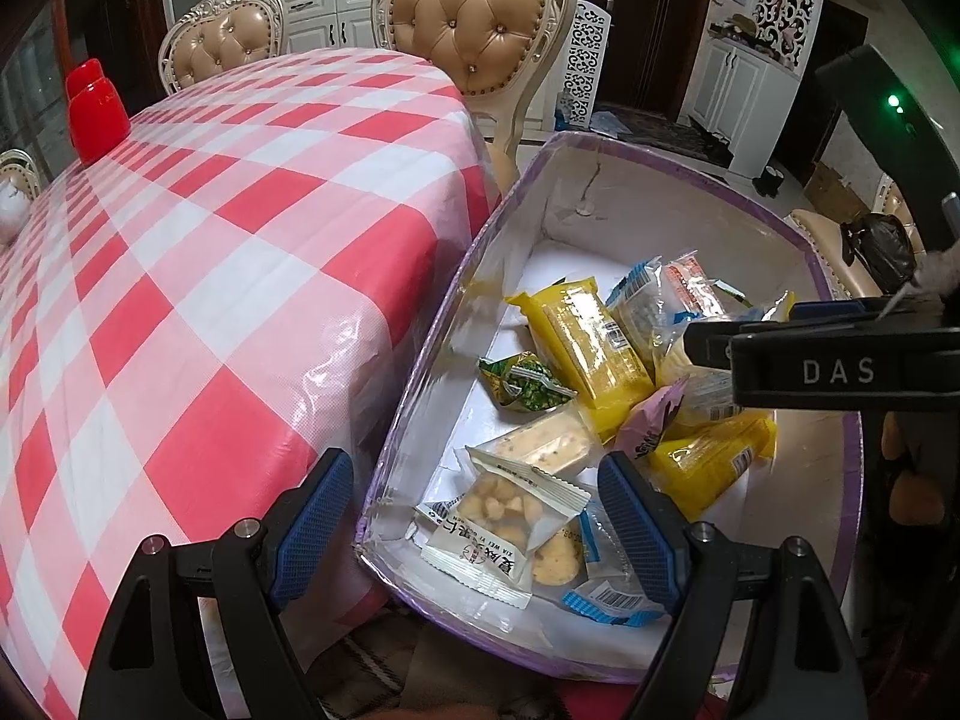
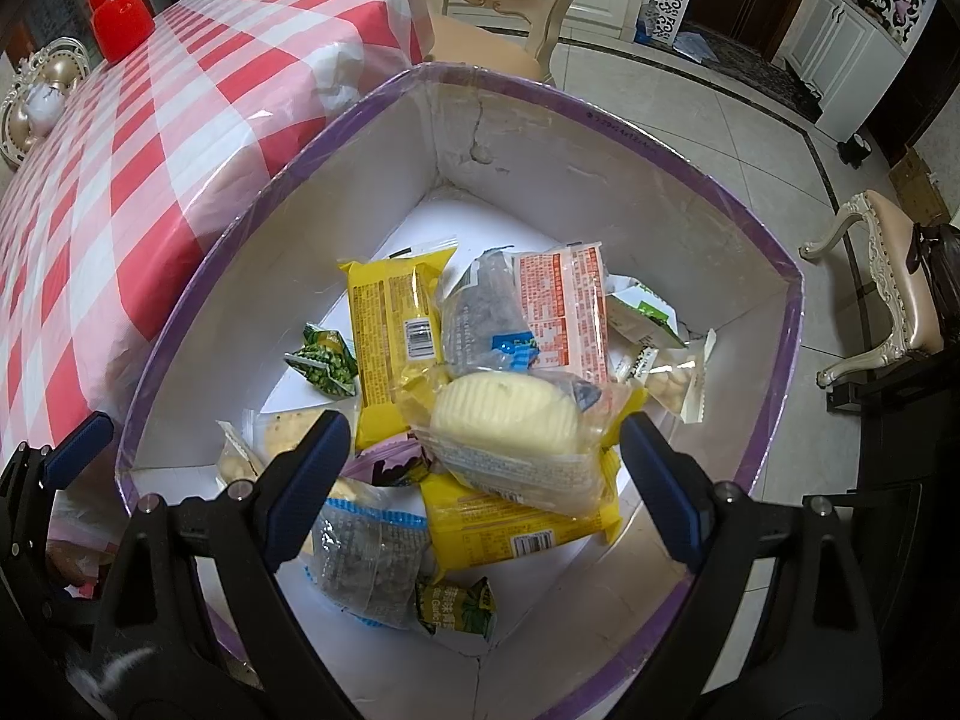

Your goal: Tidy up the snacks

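**Snacks piled in the purple-rimmed box beside the table**

At left, a red jar (image 1: 96, 111) stands far back on the checked tablecloth (image 1: 198, 276). Right of the table, the box (image 2: 600, 114) holds the wrapped snacks (image 2: 510, 420). The left gripper (image 1: 477, 525) hangs wide and empty over its near corner; the right gripper (image 2: 483, 489) gapes wide above the pile, gripping nothing.

White letters "DAS" stand on the black gripper arm (image 1: 840, 373) at the box's right rim; a white snack packet (image 1: 501, 531) at its near edge reads "XIA WEI YI".
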Tool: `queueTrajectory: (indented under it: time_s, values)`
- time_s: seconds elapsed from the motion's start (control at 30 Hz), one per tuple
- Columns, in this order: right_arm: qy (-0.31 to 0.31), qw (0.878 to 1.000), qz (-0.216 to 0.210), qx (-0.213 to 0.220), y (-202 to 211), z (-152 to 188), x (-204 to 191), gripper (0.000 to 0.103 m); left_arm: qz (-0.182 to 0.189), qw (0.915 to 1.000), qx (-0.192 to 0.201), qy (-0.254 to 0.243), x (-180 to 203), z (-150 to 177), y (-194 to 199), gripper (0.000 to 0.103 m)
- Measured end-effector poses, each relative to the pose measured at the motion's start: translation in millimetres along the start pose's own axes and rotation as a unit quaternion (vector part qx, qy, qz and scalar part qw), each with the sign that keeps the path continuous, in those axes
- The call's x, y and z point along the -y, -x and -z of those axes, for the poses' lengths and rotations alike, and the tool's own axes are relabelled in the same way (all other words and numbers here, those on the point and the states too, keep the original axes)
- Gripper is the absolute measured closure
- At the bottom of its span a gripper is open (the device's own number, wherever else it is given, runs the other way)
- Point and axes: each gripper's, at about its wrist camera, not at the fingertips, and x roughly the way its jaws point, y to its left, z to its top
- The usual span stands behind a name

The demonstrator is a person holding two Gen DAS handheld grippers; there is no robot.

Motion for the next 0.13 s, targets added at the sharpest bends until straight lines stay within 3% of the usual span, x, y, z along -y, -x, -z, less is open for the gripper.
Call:
queueTrajectory:
  time_s: [0.13]
  values:
    - [-0.001,1.000,-0.001,0.000,-0.4,0.6,0.0,0.011,-0.008,1.0000,0.004,0.000,-0.6,0.8,0.9,0.018]
